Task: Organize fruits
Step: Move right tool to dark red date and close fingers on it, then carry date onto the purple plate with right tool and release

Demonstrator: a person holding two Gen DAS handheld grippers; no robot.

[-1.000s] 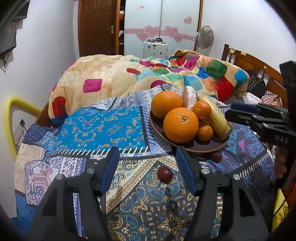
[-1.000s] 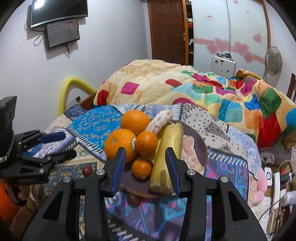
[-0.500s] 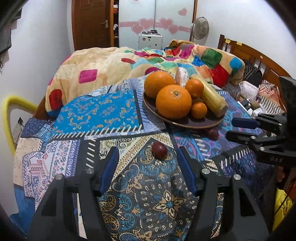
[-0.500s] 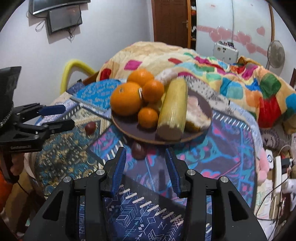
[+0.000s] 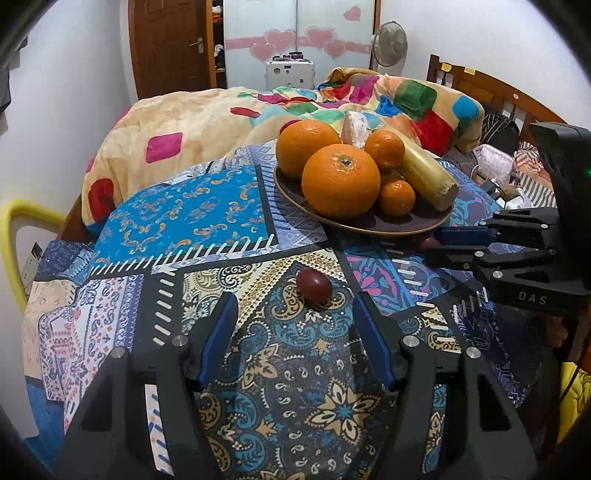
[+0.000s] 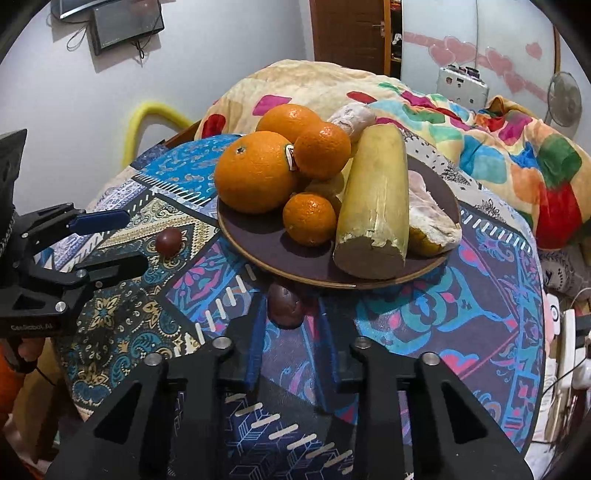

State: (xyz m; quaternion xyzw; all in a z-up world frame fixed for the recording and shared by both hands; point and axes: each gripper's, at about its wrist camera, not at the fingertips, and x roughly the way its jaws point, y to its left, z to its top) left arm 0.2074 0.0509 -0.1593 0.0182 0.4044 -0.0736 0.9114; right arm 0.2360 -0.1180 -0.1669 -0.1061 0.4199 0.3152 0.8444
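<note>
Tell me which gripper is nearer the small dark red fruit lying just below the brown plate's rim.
Right. The right gripper has just been closing, its jaws flanking that dark red fruit. The left gripper hangs open over the other dark red fruit, well to the side.

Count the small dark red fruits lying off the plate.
2. One lies on the cloth ahead of the left tongs. The other sits against the plate rim, between the right tongs. More may hide behind the plate.

It's a home bedroom: a bed point(image 5: 476, 79) under a patchwork quilt point(image 5: 207, 125), wardrobe point(image 5: 295, 33) with heart stickers, a fan point(image 5: 389, 38), a wooden door point(image 5: 166, 44).
</note>
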